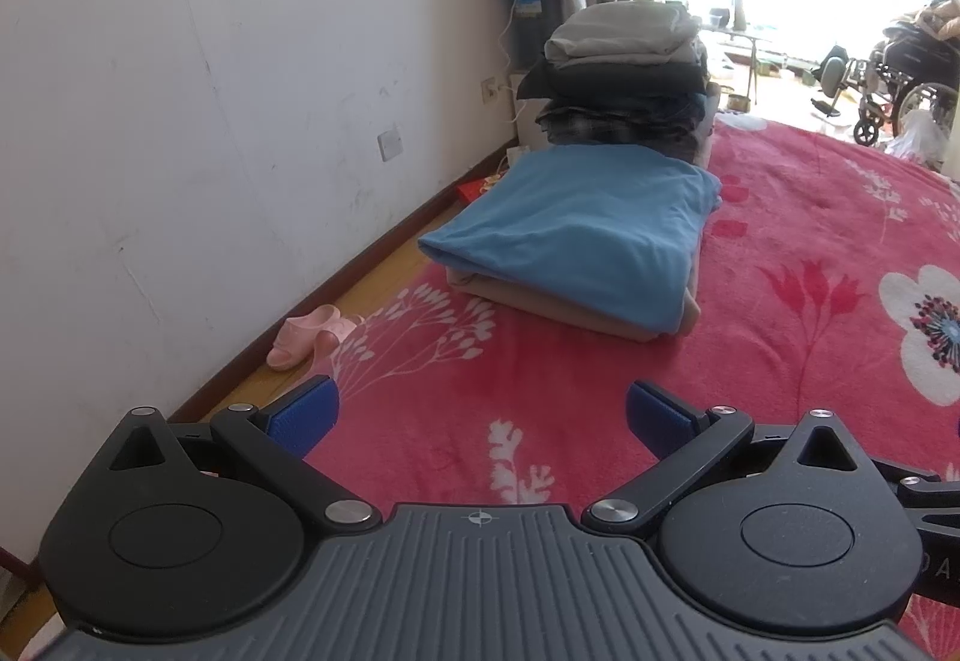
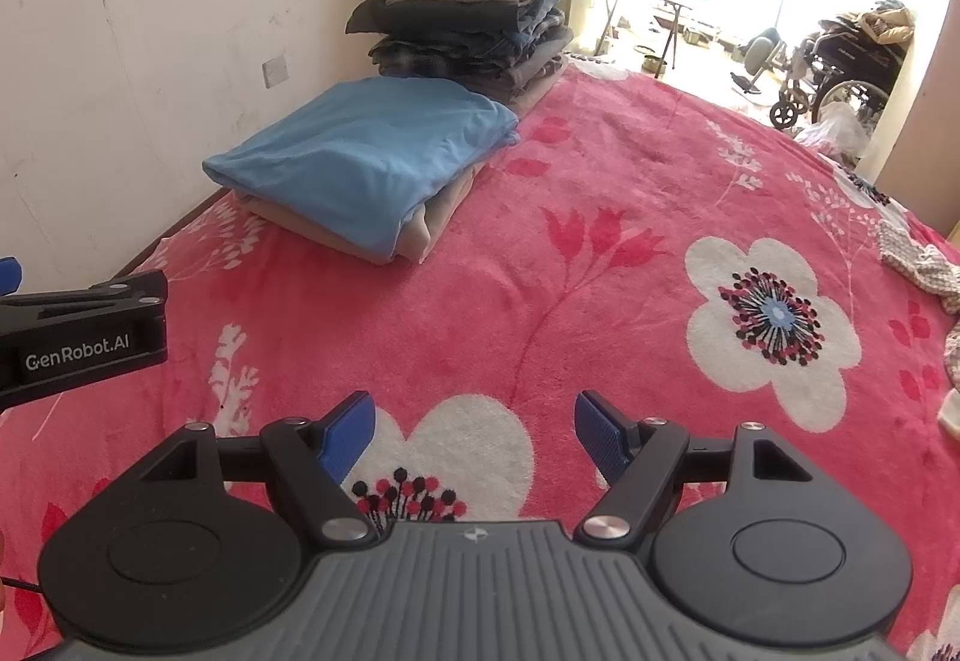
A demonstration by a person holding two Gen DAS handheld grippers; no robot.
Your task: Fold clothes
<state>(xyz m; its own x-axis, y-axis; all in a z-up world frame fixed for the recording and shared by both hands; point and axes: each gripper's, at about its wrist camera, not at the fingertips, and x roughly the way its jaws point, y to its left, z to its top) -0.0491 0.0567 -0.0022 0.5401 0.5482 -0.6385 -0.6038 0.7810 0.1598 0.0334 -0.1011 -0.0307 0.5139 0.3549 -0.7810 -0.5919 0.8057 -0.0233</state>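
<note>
**Both grippers empty over the red blanket, folded piles by the wall**

Left wrist view. The left gripper [image 1: 480, 412] hangs low over the red floral blanket [image 1: 780, 217], jaws spread wide, nothing between the blue pads [image 1: 303, 412]. Straight ahead, well apart from the fingertips, lies a folded blue garment [image 1: 576, 229] resting on a folded beige garment [image 1: 540, 304]; the beige edge shows beneath it on the near side. Just behind, touching or nearly so, stands a taller stack of folded clothes [image 1: 624, 84], dark pieces below, a grey one on top. Both piles sit along the blanket's left edge, near the white wall [image 1: 210, 120]. On the wooden floor strip between wall and blanket: a pink slipper [image 1: 306, 340]. Far right, in the bright doorway area, a wheelchair [image 1: 900, 78]. Window light is blown out; detail beyond it cannot be made out.

Right wrist view. The right gripper [image 2: 474, 430] is also parted wide and empty, blue pads [image 2: 351, 430] hovering above a white flower print on the blanket [image 2: 600, 169]. The blue garment [image 2: 366, 156] lies ahead and to the left, on top of the beige one [image 2: 432, 229], with the tall stack [image 2: 468, 30] just beyond it against the wall. The left gripper's black body [image 2: 78, 337] enters at the left edge, lettering "GenRobot.AI" readable on its side. At the far right edge of the blanket, a crumpled patterned cloth [image 2: 924, 265], unfolded, partly cut off by the frame. Wheelchair [image 2: 840, 60] visible in the room beyond.
</note>
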